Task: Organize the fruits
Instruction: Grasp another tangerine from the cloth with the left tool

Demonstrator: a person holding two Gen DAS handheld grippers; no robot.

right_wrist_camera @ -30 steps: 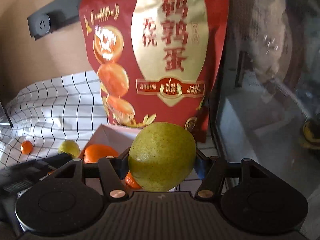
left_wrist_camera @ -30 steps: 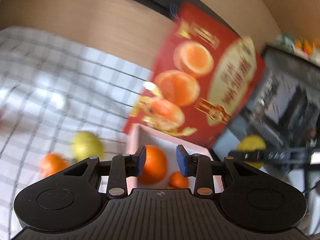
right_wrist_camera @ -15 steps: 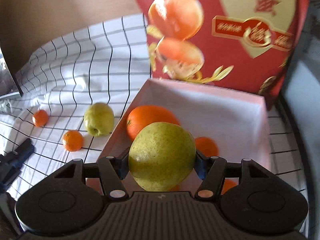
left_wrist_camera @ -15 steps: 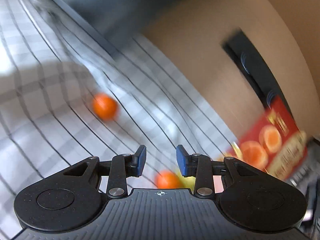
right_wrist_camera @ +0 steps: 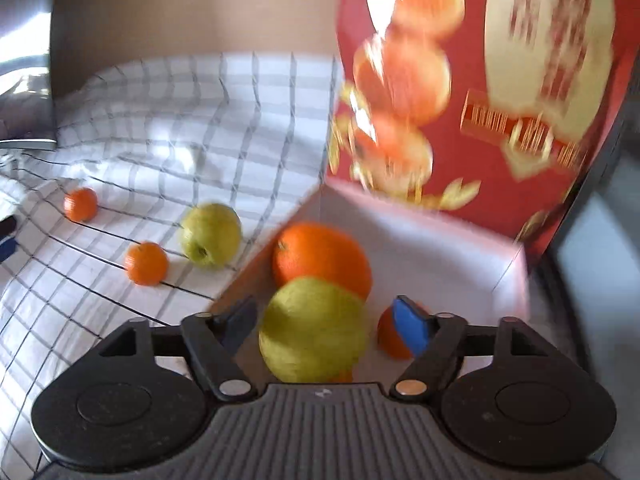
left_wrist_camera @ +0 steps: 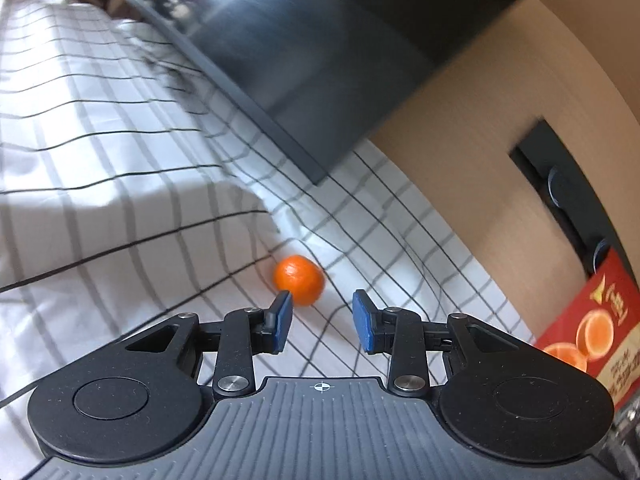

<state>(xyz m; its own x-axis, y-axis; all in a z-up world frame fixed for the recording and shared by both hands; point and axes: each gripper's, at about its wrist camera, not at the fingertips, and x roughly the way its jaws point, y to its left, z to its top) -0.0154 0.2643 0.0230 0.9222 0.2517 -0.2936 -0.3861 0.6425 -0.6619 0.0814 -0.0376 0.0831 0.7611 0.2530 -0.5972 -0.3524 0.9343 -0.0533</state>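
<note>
In the right wrist view my right gripper [right_wrist_camera: 326, 322] is open over the pink box [right_wrist_camera: 440, 240]. A green pear [right_wrist_camera: 314, 330] lies between its spread fingers, free of both pads, beside a large orange [right_wrist_camera: 322, 258] and a small mandarin [right_wrist_camera: 390, 334] in the box. On the cloth lie a green apple [right_wrist_camera: 210, 234] and two mandarins [right_wrist_camera: 146, 263] [right_wrist_camera: 81, 204]. In the left wrist view my left gripper [left_wrist_camera: 322, 322] is open and empty, just short of a mandarin [left_wrist_camera: 299, 279] on the cloth.
A white checked cloth [left_wrist_camera: 120, 200] covers the table. A red snack bag [right_wrist_camera: 480, 80] stands behind the box, also at the left wrist view's right edge [left_wrist_camera: 592, 328]. A dark appliance [left_wrist_camera: 300, 60] stands at the back. A tan wall carries a black socket strip [left_wrist_camera: 560, 192].
My right gripper has opened and let go of the green pear, which now rests in the box. My left gripper has swung left and closed in on a lone mandarin.
</note>
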